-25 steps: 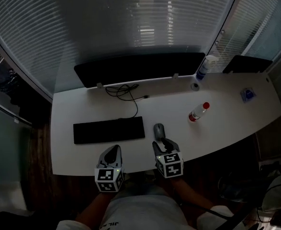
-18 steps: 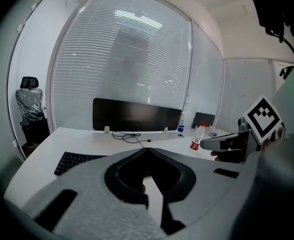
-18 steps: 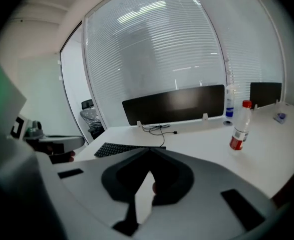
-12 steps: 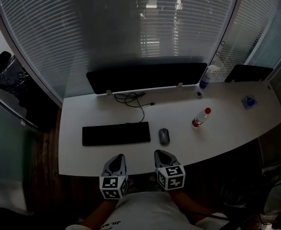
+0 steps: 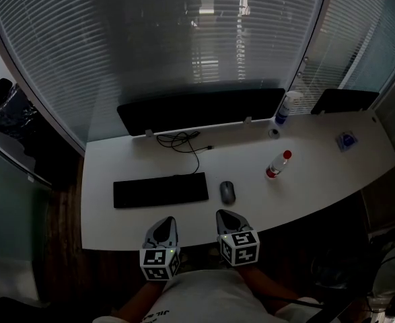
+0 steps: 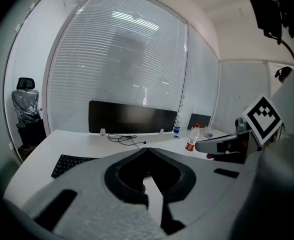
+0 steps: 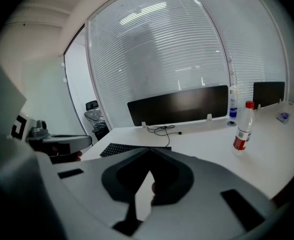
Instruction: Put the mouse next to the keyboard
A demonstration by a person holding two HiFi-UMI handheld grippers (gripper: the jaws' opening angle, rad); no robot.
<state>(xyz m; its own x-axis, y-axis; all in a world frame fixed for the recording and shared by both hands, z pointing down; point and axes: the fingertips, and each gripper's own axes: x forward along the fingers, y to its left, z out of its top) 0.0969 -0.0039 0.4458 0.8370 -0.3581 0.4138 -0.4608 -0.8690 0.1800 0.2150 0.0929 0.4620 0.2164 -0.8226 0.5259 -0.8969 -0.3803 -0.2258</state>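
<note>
A grey mouse lies free on the white desk, just right of the black keyboard. My right gripper hangs at the desk's front edge, a short way in front of the mouse, shut on nothing. Beside it my left gripper sits in front of the keyboard, its jaws also shut and empty. In the left gripper view the closed tips cover part of the keyboard. The right gripper view shows its closed tips and the keyboard; the mouse is hidden there.
A red-capped bottle stands right of the mouse. A spray bottle and a long black panel line the back edge, with a coiled cable in front. A blue item lies far right. A chair stands left.
My right gripper has drawn back from the mouse toward the front edge, and its jaws have closed empty. The mouse stays beside the keyboard. The head view has shifted.
</note>
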